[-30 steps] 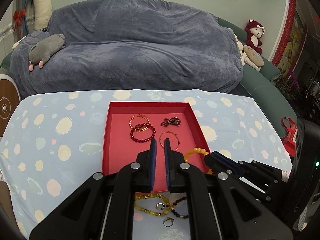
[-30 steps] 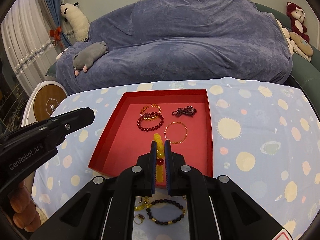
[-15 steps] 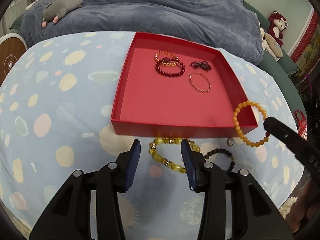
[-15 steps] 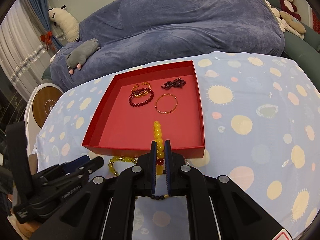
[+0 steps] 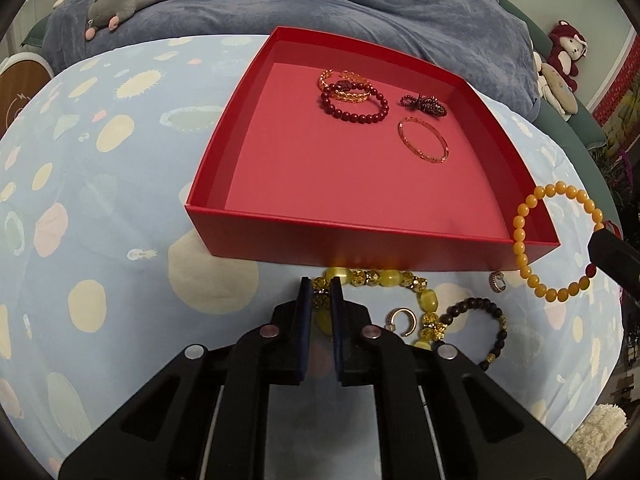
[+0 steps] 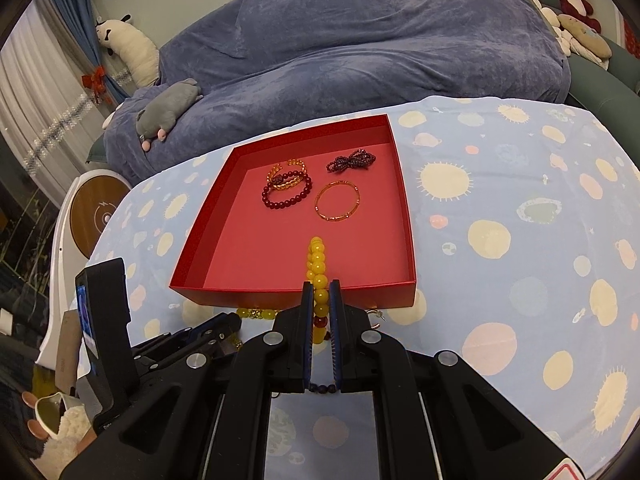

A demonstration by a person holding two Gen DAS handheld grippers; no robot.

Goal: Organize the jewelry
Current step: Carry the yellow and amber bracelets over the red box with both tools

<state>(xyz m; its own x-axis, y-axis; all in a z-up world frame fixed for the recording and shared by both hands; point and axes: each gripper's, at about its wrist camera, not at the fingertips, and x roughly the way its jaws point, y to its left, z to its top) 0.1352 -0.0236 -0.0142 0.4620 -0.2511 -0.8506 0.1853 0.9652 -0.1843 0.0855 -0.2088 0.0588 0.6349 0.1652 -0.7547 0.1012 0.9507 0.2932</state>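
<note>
Leftmost, the left gripper (image 5: 317, 294) pinches the faceted yellow bead bracelet (image 5: 394, 280) lying on the spotted tablecloth (image 5: 120, 240), just before the red tray (image 5: 360, 246); rightward, the right gripper (image 6: 321, 294) clamps a round-beaded amber bracelet (image 6: 318, 264) hanging over the tray's near edge.

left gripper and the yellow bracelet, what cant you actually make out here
- Left wrist view: whether the left gripper pads really pinch the yellow crystal bracelet; fingers cover the beads there.
- Right wrist view: that bracelet mostly hidden behind the red box wall and the left gripper.
- Left wrist view: right gripper cut off by the edge.
</note>
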